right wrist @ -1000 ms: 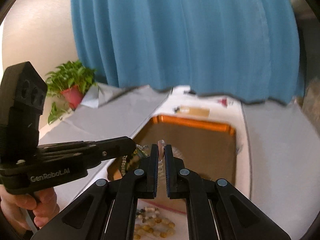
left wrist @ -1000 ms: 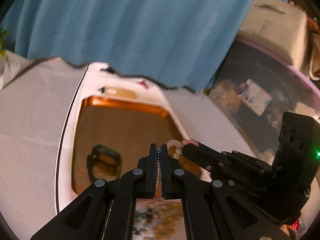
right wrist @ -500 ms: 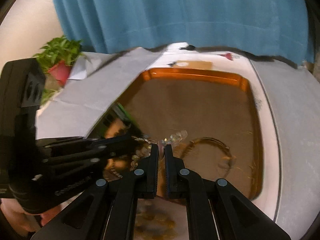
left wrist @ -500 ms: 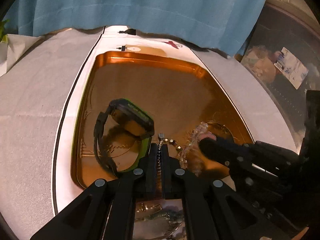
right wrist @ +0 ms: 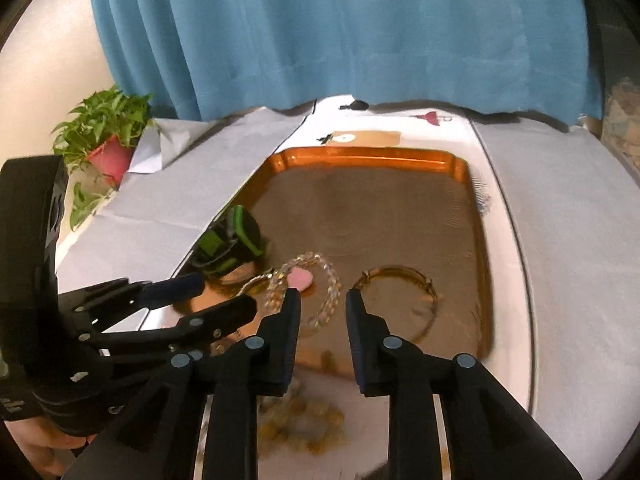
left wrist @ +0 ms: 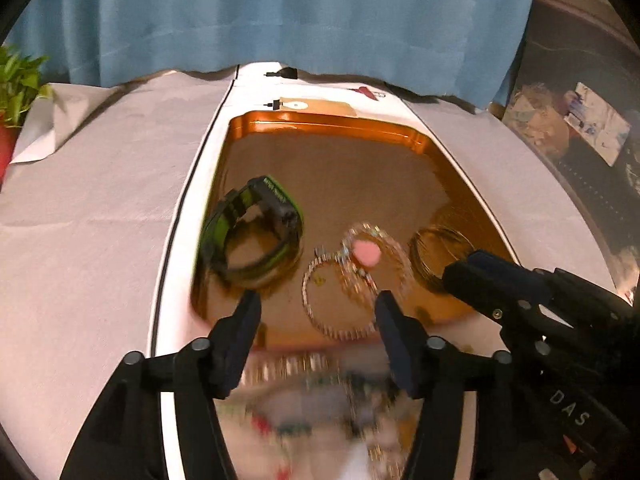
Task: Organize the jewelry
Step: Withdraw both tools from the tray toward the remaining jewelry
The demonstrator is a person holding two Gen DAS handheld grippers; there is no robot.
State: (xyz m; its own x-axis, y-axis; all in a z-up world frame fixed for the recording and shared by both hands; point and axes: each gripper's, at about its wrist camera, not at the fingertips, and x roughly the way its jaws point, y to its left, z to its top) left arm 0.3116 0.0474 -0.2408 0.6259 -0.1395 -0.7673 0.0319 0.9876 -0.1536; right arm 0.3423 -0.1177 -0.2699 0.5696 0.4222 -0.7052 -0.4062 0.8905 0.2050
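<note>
- Left wrist view: looks forward and steeply down along its fingers, close over the near left of the orange tray [left wrist: 328, 128].
- Right wrist view: same downward tilt, close over the tray's near edge.
- Both share the tray, the green watch [right wrist: 236, 236], and the far blue curtain [left wrist: 300, 16].

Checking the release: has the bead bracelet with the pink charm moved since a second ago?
Yes. Then it hung pinched between both grippers; now the bracelet lies in the copper tray, between the green watch and gold bangle.
</note>
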